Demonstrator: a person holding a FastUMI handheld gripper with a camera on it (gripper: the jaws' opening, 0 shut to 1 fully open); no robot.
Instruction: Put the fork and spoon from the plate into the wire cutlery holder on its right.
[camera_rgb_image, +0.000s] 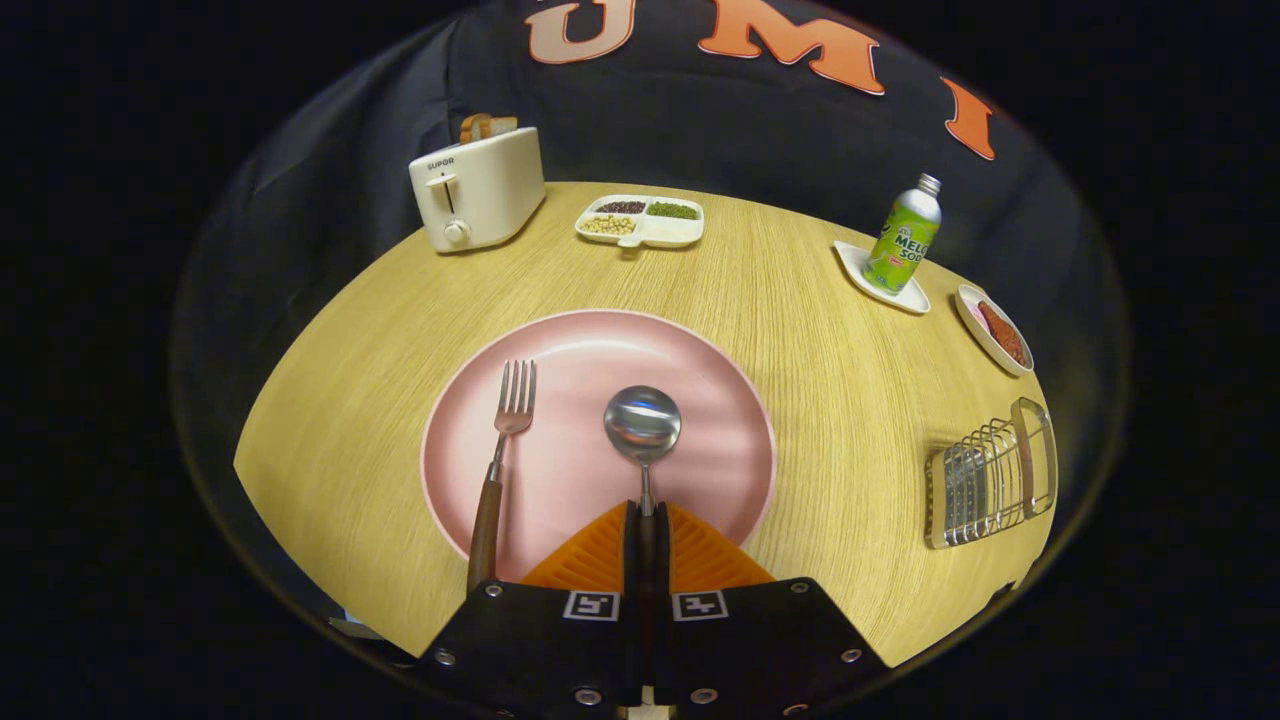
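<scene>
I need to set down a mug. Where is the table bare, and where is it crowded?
Bare wood lies between the pink plate and the wire cutlery holder, and between plate and toaster. The far right is crowded: bottle, small dish. The gripper is shut on the spoon.

Steel fork with brown wooden handle (497, 470): flat on round pink plate (700, 400), tines away. Steel spoon (643, 430): handle pinched between gripper (646, 520) fingers. Wire cutlery holder (990, 475): right of plate.

Plate (700, 370) in the middle of the table (820, 400), fork (503, 440) on its left part, spoon (643, 430) beside it with the handle pinched between the gripper (645, 520) fingers, wire cutlery holder (990, 475) well right of the plate, toaster (478, 188), divided tray (641, 221) and bottle (905, 235) along the far edge.
</scene>
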